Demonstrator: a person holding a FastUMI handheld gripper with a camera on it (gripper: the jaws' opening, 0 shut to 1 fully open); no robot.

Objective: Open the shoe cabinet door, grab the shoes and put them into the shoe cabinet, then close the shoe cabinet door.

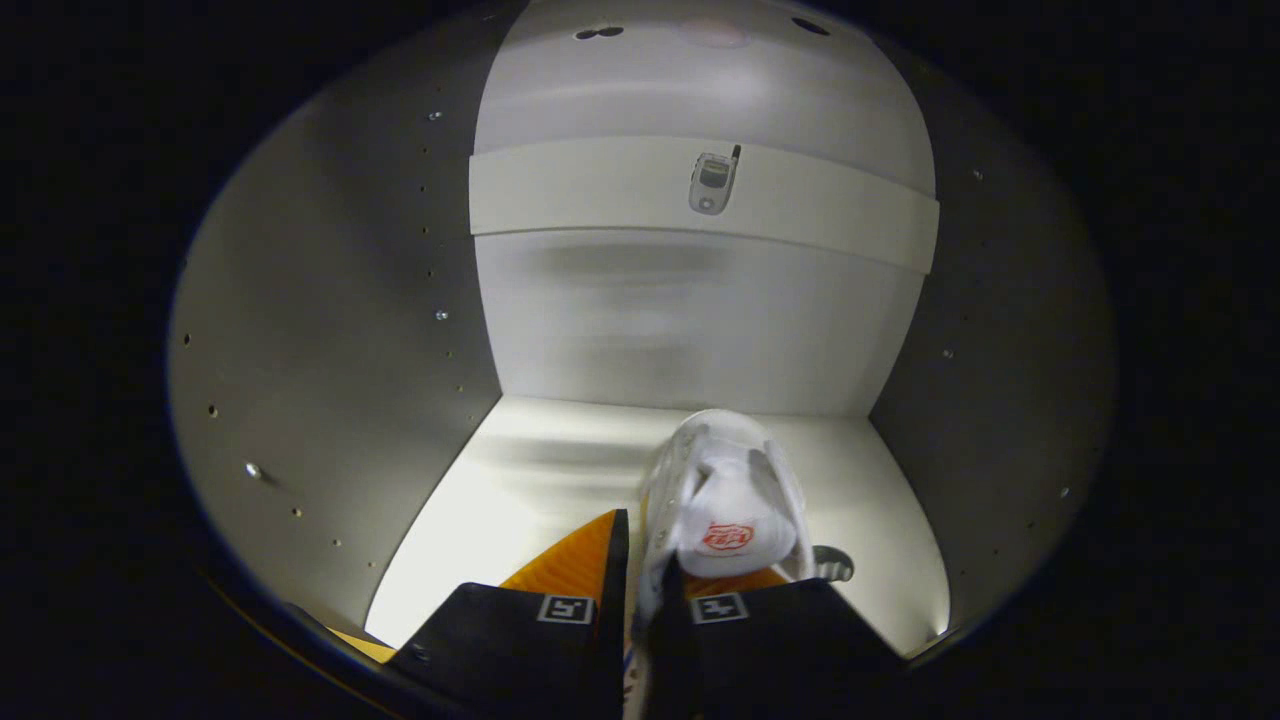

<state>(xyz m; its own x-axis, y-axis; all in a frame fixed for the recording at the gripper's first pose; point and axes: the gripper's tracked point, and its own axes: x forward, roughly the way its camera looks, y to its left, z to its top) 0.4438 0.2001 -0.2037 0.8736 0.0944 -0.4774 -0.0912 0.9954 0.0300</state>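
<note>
I am looking into the white shoe cabinet (330, 330), with its door out of sight behind me. A white shoe (725, 490) with a red mark on its tongue points toward the back wall, low over the cabinet floor (520, 490). My gripper (640, 585) is shut on the shoe, with the shoe's left side wall pinched between the two fingers. The toe reaches beyond the fingertips and the heel is hidden behind the right finger (760, 620). I cannot tell whether the sole touches the floor.
A white shelf (600, 185) crosses the cabinet above, and a small silver phone (713, 180) lies on it. Side walls with rows of peg holes close in left and right. Bare floor lies to the left of the shoe.
</note>
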